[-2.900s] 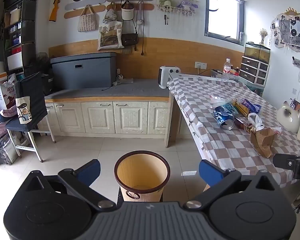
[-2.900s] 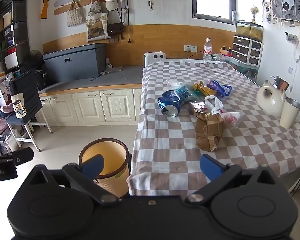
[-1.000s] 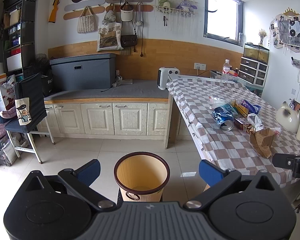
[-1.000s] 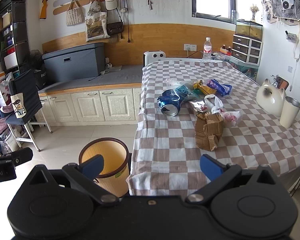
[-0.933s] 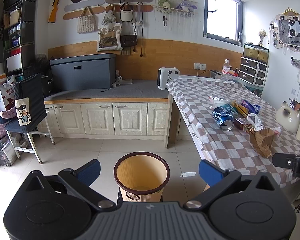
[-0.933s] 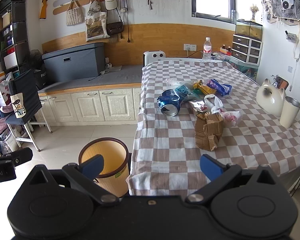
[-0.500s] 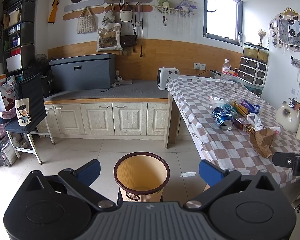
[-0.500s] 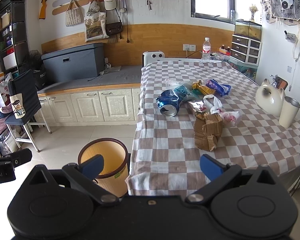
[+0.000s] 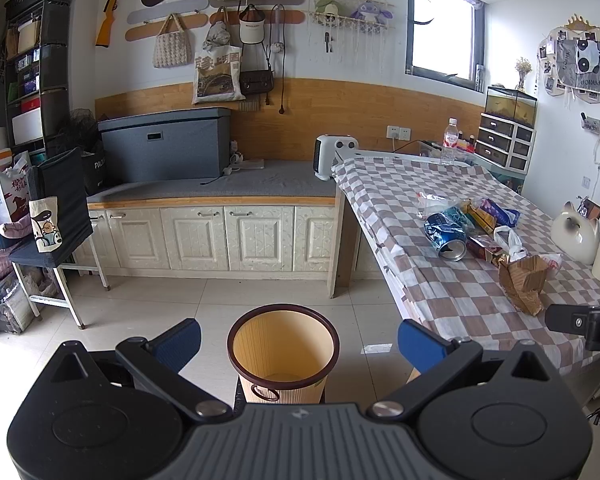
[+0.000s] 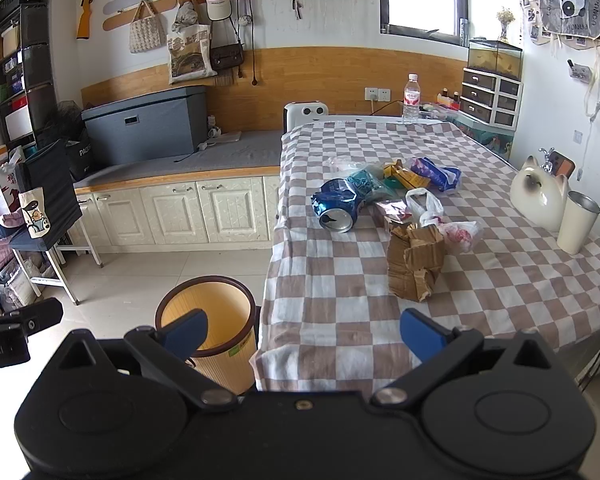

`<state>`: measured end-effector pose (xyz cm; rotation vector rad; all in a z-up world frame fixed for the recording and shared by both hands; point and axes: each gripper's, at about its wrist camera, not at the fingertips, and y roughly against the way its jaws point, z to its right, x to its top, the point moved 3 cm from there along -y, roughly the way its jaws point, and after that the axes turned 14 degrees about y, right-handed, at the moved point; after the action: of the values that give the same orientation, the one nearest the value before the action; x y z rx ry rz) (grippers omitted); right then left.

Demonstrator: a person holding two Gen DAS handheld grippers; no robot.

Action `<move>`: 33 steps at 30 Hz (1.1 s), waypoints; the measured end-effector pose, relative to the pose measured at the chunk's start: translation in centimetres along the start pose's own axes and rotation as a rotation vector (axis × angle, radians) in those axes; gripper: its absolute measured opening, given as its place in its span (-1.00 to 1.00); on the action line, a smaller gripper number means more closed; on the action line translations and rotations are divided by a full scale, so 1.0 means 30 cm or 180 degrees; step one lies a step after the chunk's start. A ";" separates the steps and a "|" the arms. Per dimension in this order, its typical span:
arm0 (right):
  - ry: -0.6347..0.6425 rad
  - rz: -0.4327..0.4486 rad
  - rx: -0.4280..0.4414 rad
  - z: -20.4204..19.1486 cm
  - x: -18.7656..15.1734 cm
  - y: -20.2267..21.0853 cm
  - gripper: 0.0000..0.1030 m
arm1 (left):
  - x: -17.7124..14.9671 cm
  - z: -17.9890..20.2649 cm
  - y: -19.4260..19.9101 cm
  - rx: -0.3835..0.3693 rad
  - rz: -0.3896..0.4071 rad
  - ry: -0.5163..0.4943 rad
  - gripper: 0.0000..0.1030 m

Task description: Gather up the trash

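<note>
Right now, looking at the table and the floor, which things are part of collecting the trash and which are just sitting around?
For the job:
- crushed blue drink can
- torn brown cardboard piece
- knotted white plastic bag
- purple snack wrapper
- tan round waste bin with a dark brown rim

Just lying about:
- white ceramic cat figure
- cream tumbler
- clear water bottle
- white heater

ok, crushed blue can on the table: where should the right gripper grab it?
Judging by its pose, grip the crushed blue can across its dented middle, descending from above. It lies on its side, open end facing the near table edge, wrappers crowding its right. Right gripper is open.
</note>
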<state>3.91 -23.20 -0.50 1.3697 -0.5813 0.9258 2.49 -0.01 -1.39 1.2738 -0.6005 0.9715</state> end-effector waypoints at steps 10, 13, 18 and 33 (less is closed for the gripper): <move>0.0002 -0.0006 -0.0004 -0.004 0.004 0.001 1.00 | 0.000 0.000 0.001 -0.0001 0.0003 -0.0003 1.00; 0.0003 -0.0003 -0.0004 -0.005 0.001 -0.006 1.00 | 0.000 0.000 0.001 -0.0004 0.0003 0.0001 1.00; 0.0013 0.0101 -0.0004 0.008 -0.006 0.012 1.00 | -0.001 0.009 0.015 -0.0124 0.0172 0.0011 1.00; -0.0188 0.0868 -0.0437 0.170 -0.022 0.096 1.00 | 0.041 0.139 0.005 -0.0735 0.0796 -0.0171 1.00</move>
<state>2.00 -28.46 1.33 1.2159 -0.8768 1.0453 3.52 -3.70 0.66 1.0377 -0.9033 1.0415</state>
